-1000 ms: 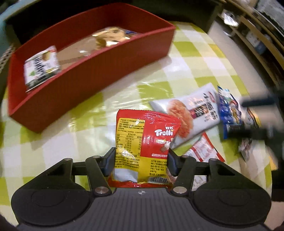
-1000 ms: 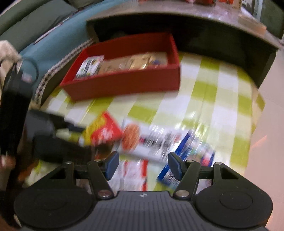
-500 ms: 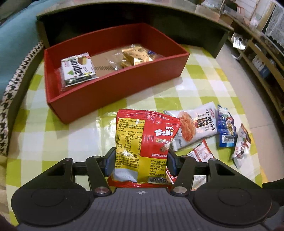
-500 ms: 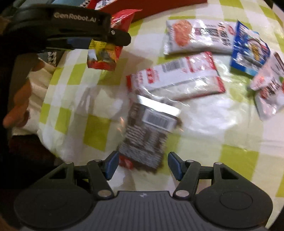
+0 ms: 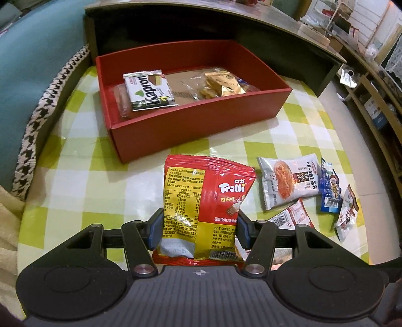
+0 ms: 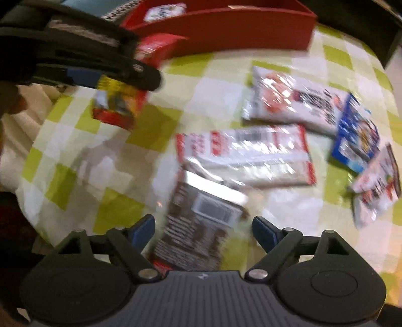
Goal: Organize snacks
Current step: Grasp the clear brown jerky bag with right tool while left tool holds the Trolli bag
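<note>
My left gripper (image 5: 197, 226) is shut on a red and yellow Trolli packet (image 5: 204, 201), held above the checked tablecloth in front of the red box (image 5: 191, 125). The box holds a white wafer packet (image 5: 148, 91) and a clear bag of gold-wrapped sweets (image 5: 221, 84). In the right wrist view my right gripper (image 6: 203, 229) is opening over a dark brown packet (image 6: 198, 226) that lies flat between its jaws; the pads do not touch it. The left gripper with the Trolli packet (image 6: 120, 108) shows at the upper left there.
Loose packets lie on the tablecloth: a white one with orange sticks (image 5: 289, 183), a blue one (image 5: 329, 191), a red and white one (image 6: 246, 156) and a white one at the table edge (image 5: 348, 213). A teal sofa (image 5: 37, 75) is at the left, dark shelving (image 5: 226, 22) behind the box.
The left gripper has pulled back and risen with the Trolli packet, so more of the box shows. The right gripper swung down over the dark brown packet and its jaws widened.
</note>
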A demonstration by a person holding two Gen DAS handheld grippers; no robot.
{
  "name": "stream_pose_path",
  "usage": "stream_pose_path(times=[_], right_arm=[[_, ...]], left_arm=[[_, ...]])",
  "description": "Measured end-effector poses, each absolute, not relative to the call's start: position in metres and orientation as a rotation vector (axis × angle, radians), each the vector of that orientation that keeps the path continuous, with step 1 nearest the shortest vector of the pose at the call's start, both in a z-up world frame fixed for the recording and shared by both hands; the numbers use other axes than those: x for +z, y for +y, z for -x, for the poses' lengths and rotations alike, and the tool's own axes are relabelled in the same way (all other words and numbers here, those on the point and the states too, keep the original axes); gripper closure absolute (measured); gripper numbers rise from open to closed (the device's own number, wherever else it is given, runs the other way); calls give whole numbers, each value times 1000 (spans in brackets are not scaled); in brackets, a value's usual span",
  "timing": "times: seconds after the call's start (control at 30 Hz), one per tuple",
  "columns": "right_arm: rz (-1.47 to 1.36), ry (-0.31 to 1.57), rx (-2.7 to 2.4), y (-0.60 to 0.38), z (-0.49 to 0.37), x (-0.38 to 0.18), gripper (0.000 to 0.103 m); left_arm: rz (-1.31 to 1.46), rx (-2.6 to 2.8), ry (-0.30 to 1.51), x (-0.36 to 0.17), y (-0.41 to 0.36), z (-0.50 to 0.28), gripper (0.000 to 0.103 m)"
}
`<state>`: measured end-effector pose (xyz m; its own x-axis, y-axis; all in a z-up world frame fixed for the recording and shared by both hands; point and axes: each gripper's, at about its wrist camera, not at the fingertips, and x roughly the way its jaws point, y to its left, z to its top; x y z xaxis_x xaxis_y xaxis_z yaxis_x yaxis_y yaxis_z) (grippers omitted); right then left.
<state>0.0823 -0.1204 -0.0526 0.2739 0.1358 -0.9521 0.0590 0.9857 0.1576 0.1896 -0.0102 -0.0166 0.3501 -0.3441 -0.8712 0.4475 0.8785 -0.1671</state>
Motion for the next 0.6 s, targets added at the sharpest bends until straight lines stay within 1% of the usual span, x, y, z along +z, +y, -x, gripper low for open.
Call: stream_pose_path(times=[0.1,0.17,0.27,0.37,0.43,0.47,0.5,0.53,0.6], right_arm=[[-158,1293,61,-124,-75,-57,7],[-99,1300,72,-116,-76,-58,5],[4,1294,133,-102,-77,-60,8],[35,1300,191,-105,-80,-58,13],[32,1300,219,-113,-84,-53,25],[32,1295,232,-118,-87,-49,30],[38,1291,240,-119,-90,-48,39],[44,1286,245,-124,-94,-46,45],[55,1290,243,-130,-100,-43,45]], left_arm=[[-109,-516,1105,-17,-10,-190,39],[-115,-520,1104,-18,-12,-189,39],[-126,-516,1107,-20,-12,-188,39],[-139,-487,1110,-24,-10,-187,39],[-137,-468,1117,-27,-6,-186,38],[-136,-456,1121,-28,-4,-185,38],[-137,-444,1126,-30,-3,-183,38],[-139,-433,1130,-31,-2,-181,38],[-135,-413,1136,-34,0,-177,38]])
